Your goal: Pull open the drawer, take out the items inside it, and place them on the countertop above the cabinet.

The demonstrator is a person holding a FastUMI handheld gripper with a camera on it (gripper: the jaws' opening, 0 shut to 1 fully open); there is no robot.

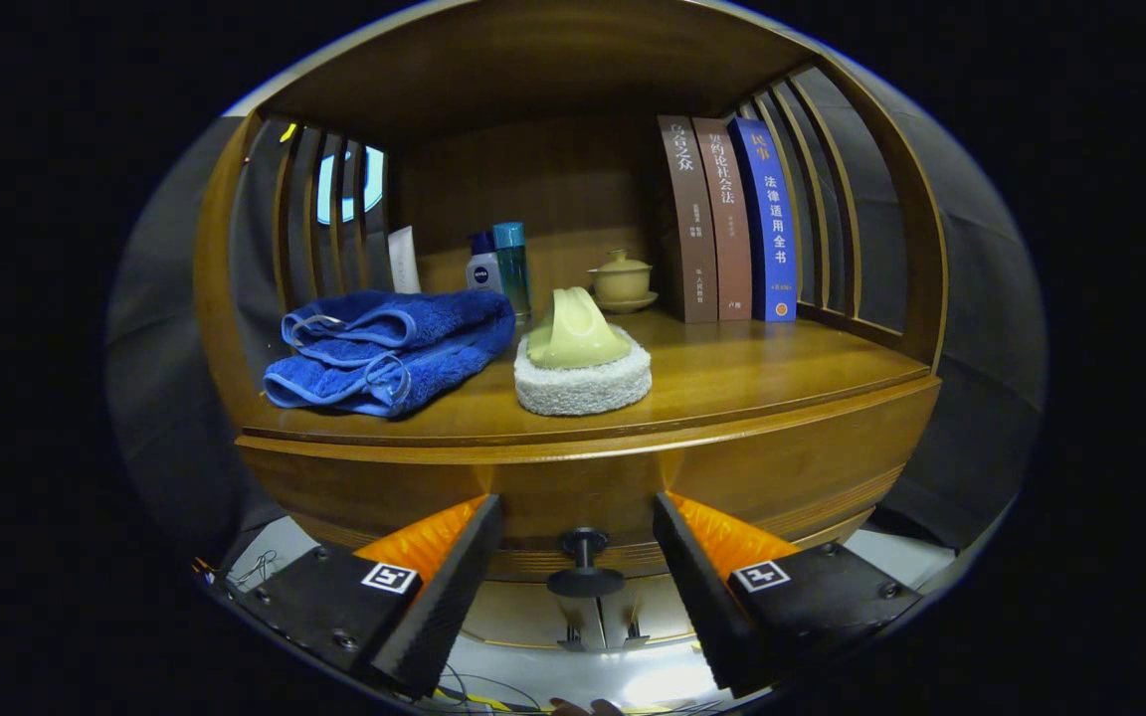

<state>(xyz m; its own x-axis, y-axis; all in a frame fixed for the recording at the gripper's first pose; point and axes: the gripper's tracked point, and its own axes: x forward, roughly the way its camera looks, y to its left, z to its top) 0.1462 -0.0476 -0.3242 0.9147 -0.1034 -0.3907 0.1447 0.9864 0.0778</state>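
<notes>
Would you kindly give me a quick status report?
Hand-held gripper open, fingers flanking black drawer knob. Drawer shut. Blue towel, sponge on countertop.

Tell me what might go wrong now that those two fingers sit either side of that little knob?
The gripper is open with the black drawer knob between its fingers, untouched. The knob is small and round, so a shallow or off-centre grip might slip off when pulling. On the countertop, the blue towel and the white scrubbing pad lie near the front edge, so a hard jerk could shift them.
</notes>
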